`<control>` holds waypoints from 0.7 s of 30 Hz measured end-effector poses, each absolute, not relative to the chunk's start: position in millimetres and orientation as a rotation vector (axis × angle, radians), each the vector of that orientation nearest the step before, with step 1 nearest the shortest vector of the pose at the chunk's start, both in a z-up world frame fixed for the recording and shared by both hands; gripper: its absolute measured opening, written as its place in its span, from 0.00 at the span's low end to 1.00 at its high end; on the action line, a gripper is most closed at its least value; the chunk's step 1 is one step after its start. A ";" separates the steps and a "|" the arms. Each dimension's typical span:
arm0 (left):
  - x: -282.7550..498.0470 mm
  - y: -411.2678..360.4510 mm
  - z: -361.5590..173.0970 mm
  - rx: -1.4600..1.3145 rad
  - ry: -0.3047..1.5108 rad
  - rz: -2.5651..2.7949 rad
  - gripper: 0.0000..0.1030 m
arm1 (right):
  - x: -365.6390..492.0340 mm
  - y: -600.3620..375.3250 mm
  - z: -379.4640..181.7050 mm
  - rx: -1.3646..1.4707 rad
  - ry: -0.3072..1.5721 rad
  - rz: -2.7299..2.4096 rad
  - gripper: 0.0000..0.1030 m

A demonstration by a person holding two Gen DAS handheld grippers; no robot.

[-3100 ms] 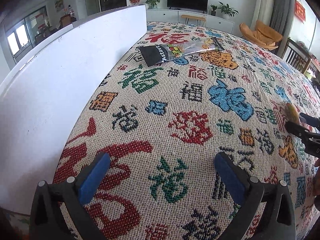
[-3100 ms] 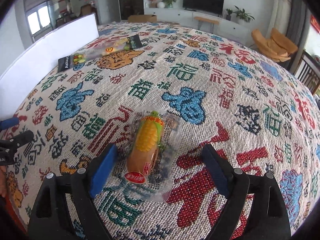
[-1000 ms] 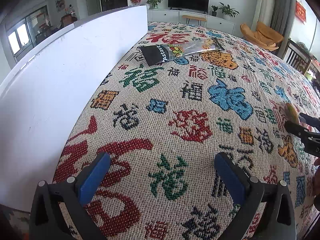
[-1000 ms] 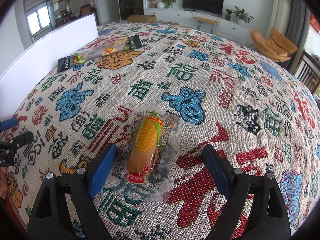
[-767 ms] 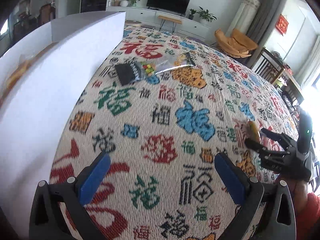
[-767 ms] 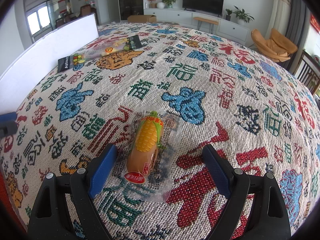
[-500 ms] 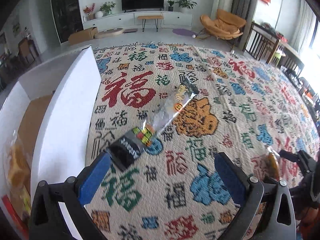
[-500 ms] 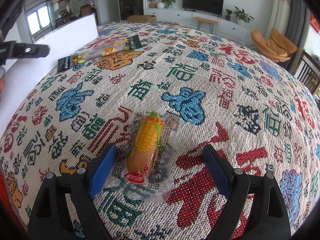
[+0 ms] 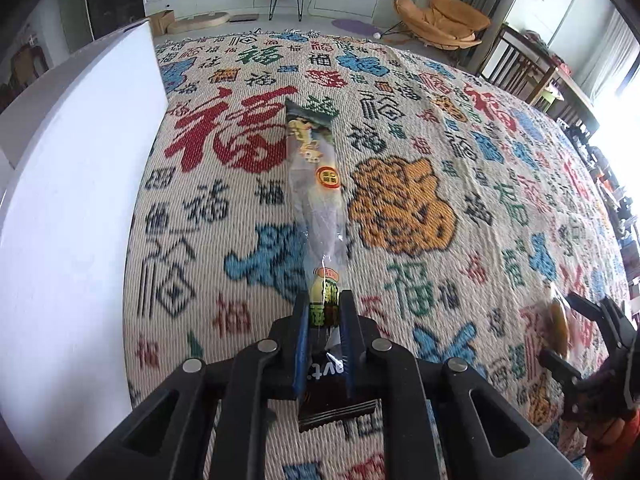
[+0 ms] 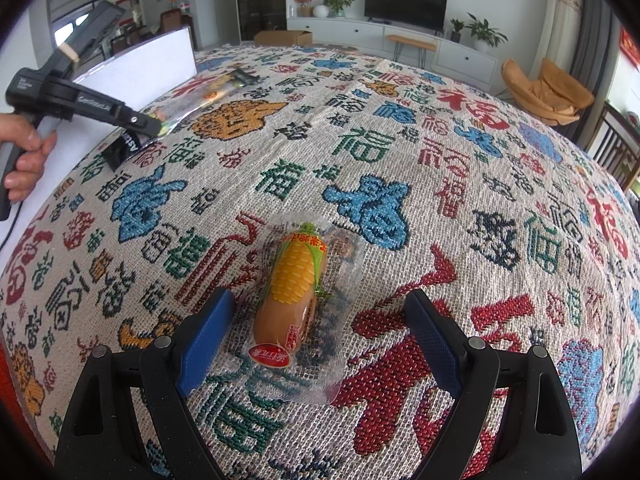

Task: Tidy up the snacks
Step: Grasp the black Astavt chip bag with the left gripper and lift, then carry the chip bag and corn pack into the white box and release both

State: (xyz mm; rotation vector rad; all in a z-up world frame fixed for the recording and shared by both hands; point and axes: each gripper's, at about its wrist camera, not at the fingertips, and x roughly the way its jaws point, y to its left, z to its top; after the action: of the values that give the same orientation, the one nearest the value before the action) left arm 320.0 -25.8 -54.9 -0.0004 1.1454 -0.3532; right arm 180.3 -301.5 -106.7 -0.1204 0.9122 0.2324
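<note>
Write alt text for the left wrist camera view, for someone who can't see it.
The left tool is shut on the near end of a long clear snack packet lying on a patterned woven cloth. A white box wall stands at left; the right tool shows at the right edge.

On your left the white box wall (image 9: 72, 208) stands upright along the edge of the patterned desk (image 9: 460, 184) and blocks passage there, while to your right the cloth lies flat and open, interrupted only by the corn-sausage packet (image 10: 298, 288) between your spread right fingers (image 10: 206, 330).
</note>
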 end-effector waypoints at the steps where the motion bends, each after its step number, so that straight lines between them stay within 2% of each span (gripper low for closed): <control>1: 303.8 -22.6 -53.9 -0.025 1.151 -0.355 0.12 | 180.5 -301.5 -106.7 -0.120 0.912 0.232 0.87; 5: 221.0 -13.1 -50.5 -0.070 1.163 -0.348 0.12 | 180.3 -301.1 -106.9 -0.121 0.912 0.232 0.87; 6: 200.3 -11.2 -47.9 -0.067 1.156 -0.335 0.16 | 180.5 -301.1 -106.9 -0.122 0.912 0.232 0.87; 8: 169.4 -6.6 -43.2 -0.071 1.142 -0.326 0.46 | 180.3 -301.5 -106.4 -0.123 0.911 0.230 0.87; 9: 157.6 -6.1 -38.8 -0.075 1.124 -0.322 0.76 | 180.2 -301.6 -106.1 -0.123 0.911 0.229 0.87; 10: 148.2 -4.4 -32.5 -0.074 1.090 -0.326 0.91 | 180.4 -301.8 -106.1 -0.123 0.911 0.229 0.87; 14: 149.2 -14.9 -18.5 0.019 1.019 -0.319 0.92 | 180.2 -301.4 -106.3 -0.123 0.911 0.229 0.87; 19: 187.7 -37.7 -53.5 0.084 1.076 -0.221 0.91 | 180.7 -302.3 -106.4 -0.118 0.912 0.232 0.87; 20: 189.6 -41.3 -61.4 0.100 1.084 -0.202 0.83 | 180.8 -302.9 -106.3 -0.114 0.912 0.233 0.87; 21: 188.7 -43.5 -69.2 0.109 1.091 -0.191 0.67 | 180.2 -303.0 -106.2 -0.110 0.912 0.234 0.87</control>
State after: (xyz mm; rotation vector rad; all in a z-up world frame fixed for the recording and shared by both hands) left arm 188.7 -43.5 -69.2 0.1093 1.0913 -0.1905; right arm 180.2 -303.0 -106.2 -0.1096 0.9122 0.2344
